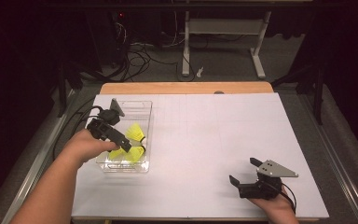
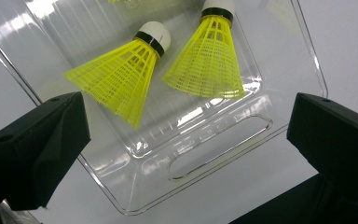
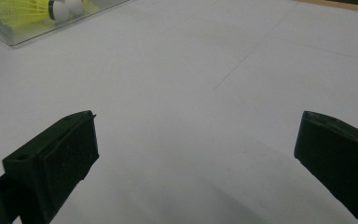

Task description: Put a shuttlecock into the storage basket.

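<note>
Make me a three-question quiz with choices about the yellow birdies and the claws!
1. Where do the yellow shuttlecocks lie?
A. on the floor
B. in the clear tray
C. in the right claw

2. What colour are the shuttlecocks' caps?
A. white
B. red
C. blue

3. How is the left claw?
A. shut on a shuttlecock
B. shut on the tray
C. open, holding nothing

Answers: 1 B, the left gripper view shows them inside the tray's walls. 2 A, white tips above a black band. 3 C, its jaws stand wide apart over the tray's near end.
</note>
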Available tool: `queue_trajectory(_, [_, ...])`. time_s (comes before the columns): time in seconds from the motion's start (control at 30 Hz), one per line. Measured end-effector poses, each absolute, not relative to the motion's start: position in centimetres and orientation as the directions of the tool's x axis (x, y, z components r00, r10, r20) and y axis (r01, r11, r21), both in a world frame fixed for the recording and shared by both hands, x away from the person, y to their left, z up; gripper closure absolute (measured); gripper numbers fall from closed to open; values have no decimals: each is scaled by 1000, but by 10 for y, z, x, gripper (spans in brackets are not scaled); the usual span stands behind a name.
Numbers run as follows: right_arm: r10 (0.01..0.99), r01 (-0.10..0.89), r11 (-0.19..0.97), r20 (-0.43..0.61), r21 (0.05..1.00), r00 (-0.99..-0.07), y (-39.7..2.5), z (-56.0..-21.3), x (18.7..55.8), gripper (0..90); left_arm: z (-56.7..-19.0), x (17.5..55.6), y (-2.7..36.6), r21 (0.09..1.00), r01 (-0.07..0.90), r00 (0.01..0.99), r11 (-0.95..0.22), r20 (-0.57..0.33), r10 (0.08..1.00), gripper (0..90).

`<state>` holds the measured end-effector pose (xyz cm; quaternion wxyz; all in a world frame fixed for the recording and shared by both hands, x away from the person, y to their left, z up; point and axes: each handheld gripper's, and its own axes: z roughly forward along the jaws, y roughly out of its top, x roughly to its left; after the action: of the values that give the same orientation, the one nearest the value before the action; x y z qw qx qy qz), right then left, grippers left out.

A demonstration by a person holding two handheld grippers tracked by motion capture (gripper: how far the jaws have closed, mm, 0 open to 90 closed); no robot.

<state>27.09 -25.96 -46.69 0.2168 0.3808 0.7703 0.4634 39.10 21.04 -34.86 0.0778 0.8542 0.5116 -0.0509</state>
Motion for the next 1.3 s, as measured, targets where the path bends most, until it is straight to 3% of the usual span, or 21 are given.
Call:
queue_trajectory(0.2, [787, 385, 281, 18, 879, -617, -259, -467, 271, 1, -356, 388, 213, 127, 879, 476, -460, -175, 862, 7])
queue_trajectory(0.6, [785, 385, 283, 18, 878, -619, -258, -467, 270, 1, -379, 364, 221, 346, 853, 480, -390, -227, 847, 7])
queue_trajectory(1.3, [785, 386, 281, 21, 878, -619, -257, -467, 270, 1, -404, 322, 233, 661, 675, 556, -327, -164, 815, 3])
